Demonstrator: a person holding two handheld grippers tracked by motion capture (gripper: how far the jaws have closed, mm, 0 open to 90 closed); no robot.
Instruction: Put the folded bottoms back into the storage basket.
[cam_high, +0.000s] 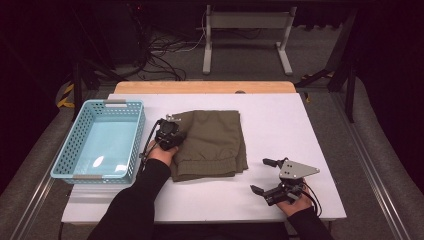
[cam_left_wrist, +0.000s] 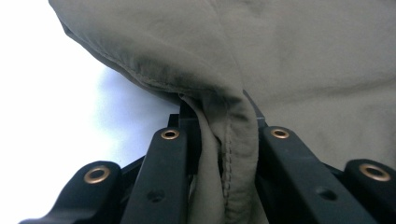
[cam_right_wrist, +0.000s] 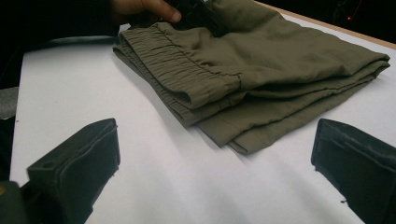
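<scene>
An olive-green folded garment (cam_high: 212, 142) with an elastic waistband (cam_right_wrist: 187, 74) lies in the middle of the white table (cam_high: 280, 125). My left gripper (cam_high: 170, 131) sits at the garment's left edge, shut on a seamed fold of the cloth (cam_left_wrist: 229, 154) that bunches between its two black jaws. My right gripper (cam_high: 264, 175) rests near the table's front right, apart from the garment, jaws wide open with bare table between them. In the right gripper view its two fingertips (cam_right_wrist: 79, 163) frame the garment's near corner (cam_right_wrist: 243, 140).
A light blue perforated basket (cam_high: 100, 142) stands at the table's left edge, nothing inside it. A wooden strip (cam_high: 205, 87) runs along the table's far edge. Beyond it are table legs and cables on the floor.
</scene>
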